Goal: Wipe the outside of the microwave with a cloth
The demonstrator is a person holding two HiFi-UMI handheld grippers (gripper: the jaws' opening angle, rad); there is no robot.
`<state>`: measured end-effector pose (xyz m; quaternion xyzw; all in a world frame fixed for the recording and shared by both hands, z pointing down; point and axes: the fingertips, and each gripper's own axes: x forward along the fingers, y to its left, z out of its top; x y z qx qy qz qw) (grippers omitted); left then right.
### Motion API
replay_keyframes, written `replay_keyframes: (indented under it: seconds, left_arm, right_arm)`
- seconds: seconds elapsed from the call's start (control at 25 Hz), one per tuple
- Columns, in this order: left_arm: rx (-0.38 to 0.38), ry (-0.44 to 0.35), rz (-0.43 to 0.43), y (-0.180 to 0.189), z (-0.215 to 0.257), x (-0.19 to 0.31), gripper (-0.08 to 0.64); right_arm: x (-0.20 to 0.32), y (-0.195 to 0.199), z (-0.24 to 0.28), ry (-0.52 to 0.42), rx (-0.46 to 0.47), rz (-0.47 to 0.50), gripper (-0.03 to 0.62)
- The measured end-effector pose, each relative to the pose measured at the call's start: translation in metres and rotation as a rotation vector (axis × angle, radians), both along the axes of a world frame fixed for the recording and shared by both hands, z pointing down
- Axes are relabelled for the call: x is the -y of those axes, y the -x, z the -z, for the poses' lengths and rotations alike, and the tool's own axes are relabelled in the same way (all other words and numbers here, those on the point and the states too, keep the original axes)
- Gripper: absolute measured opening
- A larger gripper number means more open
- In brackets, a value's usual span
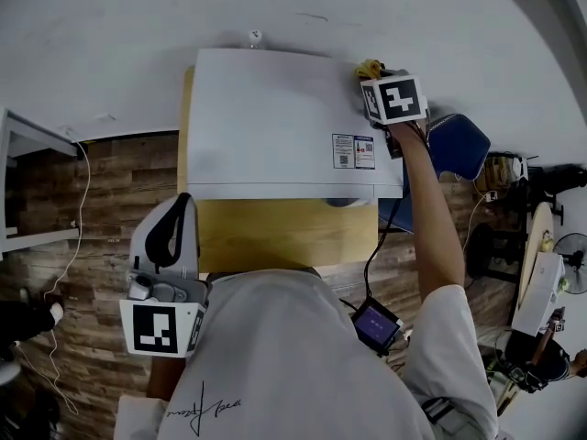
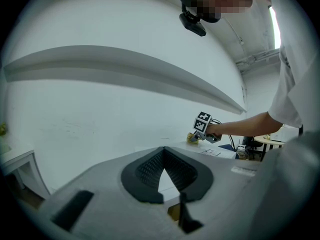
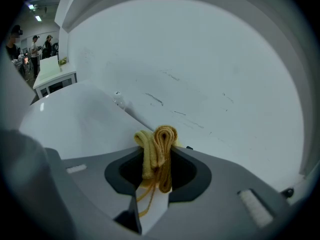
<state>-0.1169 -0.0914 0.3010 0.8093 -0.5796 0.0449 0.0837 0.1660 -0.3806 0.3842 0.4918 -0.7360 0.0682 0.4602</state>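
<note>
The white microwave (image 1: 275, 126) stands on a yellow table (image 1: 275, 236) against the wall, and I look down on its top. My right gripper (image 1: 371, 73) reaches to the top's far right corner, shut on a bunched yellow cloth (image 1: 369, 65). In the right gripper view the cloth (image 3: 159, 154) sticks up between the jaws of the gripper (image 3: 159, 149), above the microwave's top (image 3: 75, 124). My left gripper (image 1: 182, 202) hangs near my body, left of the microwave's front, jaws shut with nothing between them. The left gripper view shows its closed tips (image 2: 164, 150) and the distant right gripper (image 2: 196, 136).
A white wall (image 1: 275, 16) runs right behind the microwave. A blue seat (image 1: 459, 145) stands to its right, with a fan (image 1: 573, 264) and clutter further right. A white table (image 1: 27, 145) and a hanging cable (image 1: 78, 209) are at the left. Wood-pattern floor lies below.
</note>
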Motion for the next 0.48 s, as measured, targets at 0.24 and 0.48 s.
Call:
replay_keyframes:
  seconds: [0.24,0.48]
  left_arm:
    - [-0.007,-0.001,-0.004,0.012,0.000,0.000,-0.005]
    - [-0.012,-0.004,-0.006,0.020,0.000,0.001,-0.005]
  right_arm:
    - [-0.001,0.026,0.000,0.004,-0.002,0.019,0.118]
    - [-0.003,0.055,-0.001,0.014,0.000,0.050,0.118]
